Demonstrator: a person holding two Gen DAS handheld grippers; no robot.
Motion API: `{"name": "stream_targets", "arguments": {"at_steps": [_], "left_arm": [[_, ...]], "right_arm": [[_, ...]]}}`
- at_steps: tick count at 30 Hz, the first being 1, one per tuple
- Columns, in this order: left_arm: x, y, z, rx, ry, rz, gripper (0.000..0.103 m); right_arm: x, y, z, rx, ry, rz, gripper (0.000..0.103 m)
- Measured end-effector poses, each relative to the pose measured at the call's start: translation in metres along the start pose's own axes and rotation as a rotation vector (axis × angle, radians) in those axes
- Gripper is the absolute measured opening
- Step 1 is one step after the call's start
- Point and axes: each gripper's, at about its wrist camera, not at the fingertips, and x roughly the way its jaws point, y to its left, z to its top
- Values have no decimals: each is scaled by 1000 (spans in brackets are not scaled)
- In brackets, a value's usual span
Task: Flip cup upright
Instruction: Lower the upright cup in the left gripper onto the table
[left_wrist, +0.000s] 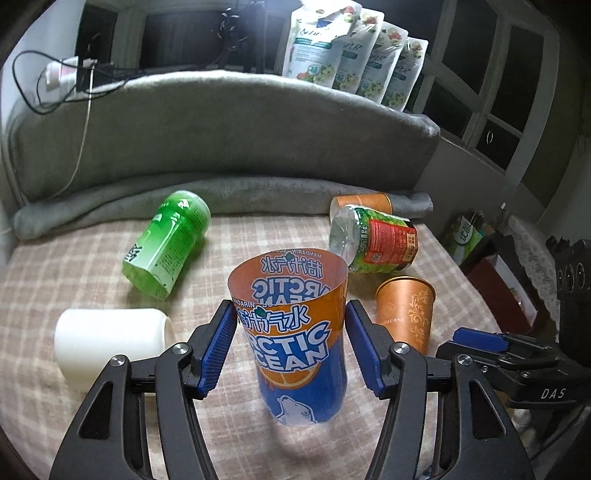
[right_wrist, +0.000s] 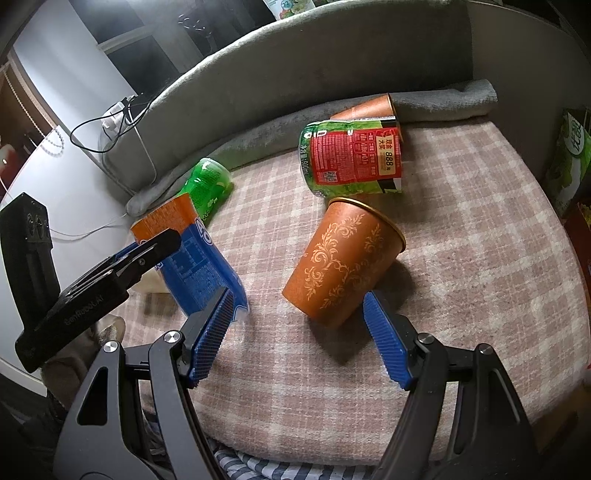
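Note:
An orange-and-blue "Arctic Ocean" cup (left_wrist: 295, 343) stands upright on the checked cloth, open end up. My left gripper (left_wrist: 291, 343) is open, its blue pads on either side of the cup with small gaps. The cup also shows in the right wrist view (right_wrist: 199, 266). An orange patterned paper cup (left_wrist: 404, 314) stands upright to its right. In the right wrist view this orange cup (right_wrist: 343, 262) sits just ahead of my right gripper (right_wrist: 299, 339), which is open and empty.
On the checked cloth (left_wrist: 92, 266) lie a green cup (left_wrist: 166, 243) on its side, a white cup (left_wrist: 107, 341) on its side, a red-and-green labelled cup (left_wrist: 373, 240) on its side and another orange cup (left_wrist: 364, 203) behind it. A grey blanket roll (left_wrist: 221, 195) lines the back.

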Motion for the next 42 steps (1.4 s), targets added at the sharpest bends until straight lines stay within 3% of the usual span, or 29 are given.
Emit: {"name": "stream_targets", "arguments": {"at_steps": [6,34,42], "left_arm": [[-1,-7,1,41,-33,29,60],[-3,-28,-12,153,-43,54,60],[-2,-30,-12,143,-25,36,61]], "right_arm": [[-1,-2,0,4,-4,0,76],[-11,-7,0,21,-41,-13,76],[-13,-8,0,19,-51,-19,76]]}}
